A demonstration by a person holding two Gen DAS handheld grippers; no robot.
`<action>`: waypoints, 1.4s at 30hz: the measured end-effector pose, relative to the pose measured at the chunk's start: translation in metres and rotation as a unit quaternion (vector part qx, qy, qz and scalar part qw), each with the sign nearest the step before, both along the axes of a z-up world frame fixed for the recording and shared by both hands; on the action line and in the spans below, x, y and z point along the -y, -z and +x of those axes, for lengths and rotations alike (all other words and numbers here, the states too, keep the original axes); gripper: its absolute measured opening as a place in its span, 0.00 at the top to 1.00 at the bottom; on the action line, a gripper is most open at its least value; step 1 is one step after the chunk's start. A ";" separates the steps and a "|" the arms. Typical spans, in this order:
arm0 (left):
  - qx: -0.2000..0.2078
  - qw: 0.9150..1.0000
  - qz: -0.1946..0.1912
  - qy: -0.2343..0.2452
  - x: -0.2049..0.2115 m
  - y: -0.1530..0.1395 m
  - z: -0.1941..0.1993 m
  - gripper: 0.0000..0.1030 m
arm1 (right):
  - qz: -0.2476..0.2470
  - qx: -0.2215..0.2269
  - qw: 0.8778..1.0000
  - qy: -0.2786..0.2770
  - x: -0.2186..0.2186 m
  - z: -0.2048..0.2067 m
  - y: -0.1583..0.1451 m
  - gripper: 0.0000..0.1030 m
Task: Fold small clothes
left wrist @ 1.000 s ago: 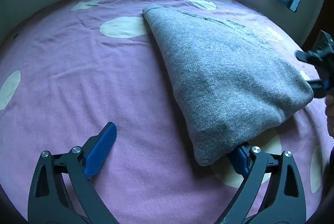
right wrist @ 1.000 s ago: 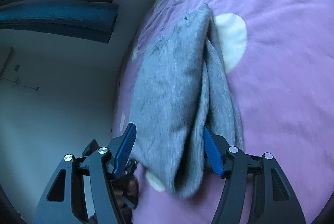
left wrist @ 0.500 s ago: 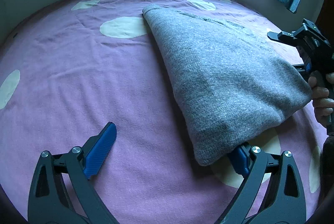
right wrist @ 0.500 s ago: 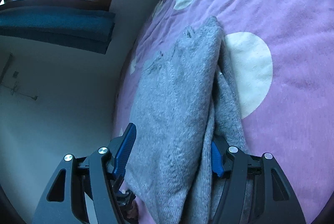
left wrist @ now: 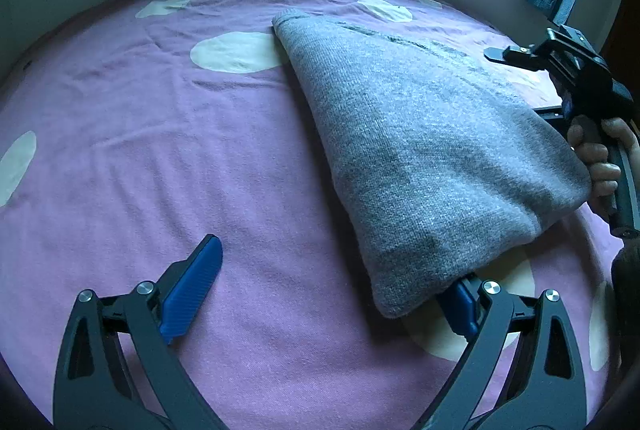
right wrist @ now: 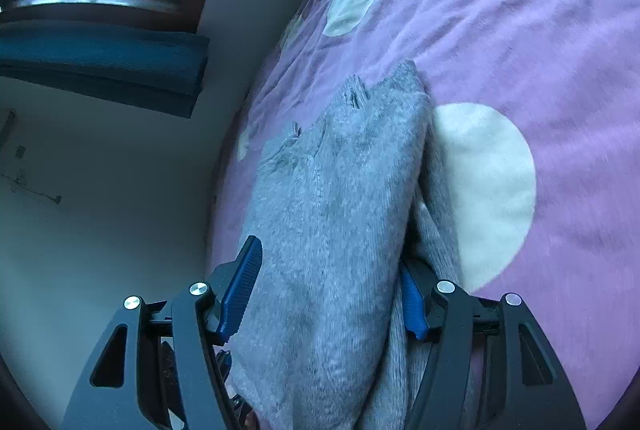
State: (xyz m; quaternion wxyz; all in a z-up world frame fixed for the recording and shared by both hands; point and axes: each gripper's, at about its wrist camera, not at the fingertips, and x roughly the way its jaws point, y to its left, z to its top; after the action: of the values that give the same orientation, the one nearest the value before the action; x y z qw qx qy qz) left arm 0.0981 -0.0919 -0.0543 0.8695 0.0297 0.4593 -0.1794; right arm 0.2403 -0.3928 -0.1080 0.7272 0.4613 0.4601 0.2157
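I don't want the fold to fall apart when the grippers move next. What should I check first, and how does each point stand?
1. Left gripper open: ok, jaws wide.
2. Its right finger clear of the grey sweater: not ok, tucked under the corner.
3. Right gripper clear of the cloth: not ok, sweater lies between its jaws.
4. Right gripper clamped: cannot tell.
5. Sweater resting on the purple blanket: ok at the far end.
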 end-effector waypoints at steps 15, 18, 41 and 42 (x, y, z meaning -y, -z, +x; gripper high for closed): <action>0.011 0.999 -0.046 0.001 0.002 -0.008 -0.004 0.06 | -0.126 0.104 0.986 -0.019 -0.003 0.025 -0.060 0.91; 0.003 0.999 -0.044 0.016 0.009 -0.004 -0.005 0.06 | -0.131 0.072 0.989 -0.017 0.009 0.029 -0.031 0.91; -0.012 0.996 -0.090 0.003 -0.007 0.000 -0.002 0.06 | -0.119 0.003 0.993 -0.022 0.035 -0.098 -0.005 0.80; -0.012 0.996 -0.091 0.002 -0.008 0.000 -0.002 0.06 | -0.132 0.003 0.991 -0.026 0.035 -0.102 -0.004 0.82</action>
State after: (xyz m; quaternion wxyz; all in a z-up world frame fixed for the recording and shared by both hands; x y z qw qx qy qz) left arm 0.0963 -0.0836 -0.0548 0.8625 -0.0508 0.4518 -0.2221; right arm 0.1388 -0.4274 -0.1045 0.7776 0.3482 0.4941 0.1731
